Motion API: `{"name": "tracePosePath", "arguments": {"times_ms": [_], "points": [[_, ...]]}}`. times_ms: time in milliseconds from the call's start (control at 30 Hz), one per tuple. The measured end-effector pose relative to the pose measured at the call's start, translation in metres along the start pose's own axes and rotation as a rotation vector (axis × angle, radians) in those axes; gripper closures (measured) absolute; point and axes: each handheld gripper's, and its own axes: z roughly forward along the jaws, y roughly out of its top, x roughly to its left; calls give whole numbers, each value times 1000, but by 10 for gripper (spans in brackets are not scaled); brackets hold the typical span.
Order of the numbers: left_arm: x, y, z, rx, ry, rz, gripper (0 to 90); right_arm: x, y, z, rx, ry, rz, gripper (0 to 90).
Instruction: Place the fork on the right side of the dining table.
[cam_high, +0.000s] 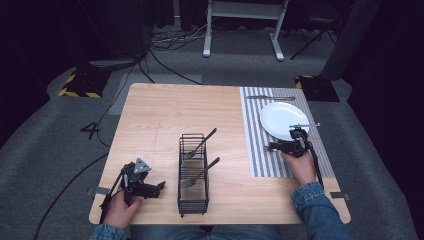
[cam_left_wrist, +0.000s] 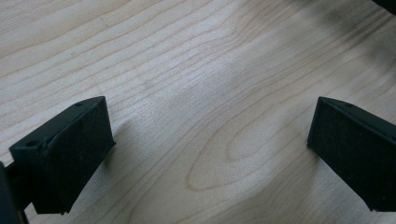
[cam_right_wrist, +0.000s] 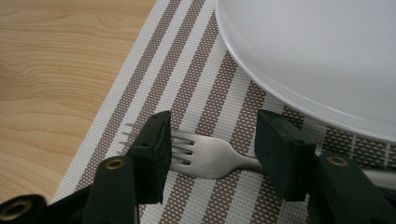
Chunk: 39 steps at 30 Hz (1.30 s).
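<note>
— What do we have closest to us?
— Our left hand-held gripper (cam_high: 159, 187), jaws wide apart over bare table (cam_left_wrist: 196, 84), left of the wire caddy (cam_high: 193, 175) holding two forks.
— And the right hand-held gripper (cam_right_wrist: 212, 140)?
— Jaws apart, straddling a fork (cam_right_wrist: 205, 156) lying on the striped placemat (cam_right_wrist: 187, 84), just beside the white plate (cam_right_wrist: 317, 51).

We see the table (cam_high: 165, 115) evenly lit from above while the room around it falls to near black. Soft shadows lie under the left gripper (cam_left_wrist: 205, 154) jaws. The plate (cam_right_wrist: 327, 51) shows mild glare, and both gripper views look slightly soft.
</note>
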Motion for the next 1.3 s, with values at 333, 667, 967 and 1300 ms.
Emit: {"name": "tracePosePath", "arguments": {"times_ms": [333,667,967,1300], "points": [[0,0,0,0,0,0,2,-7,0,-5,7,-45,2,455],[0,0,0,0,0,0,2,-20,-3,-13,18,-63,23,443],[0,0,0,0,0,1,2,-42,-10,-28,1,-98,57,431],[0,0,0,0,0,0,2,-54,-15,-49,-46,-133,84,451]]}}
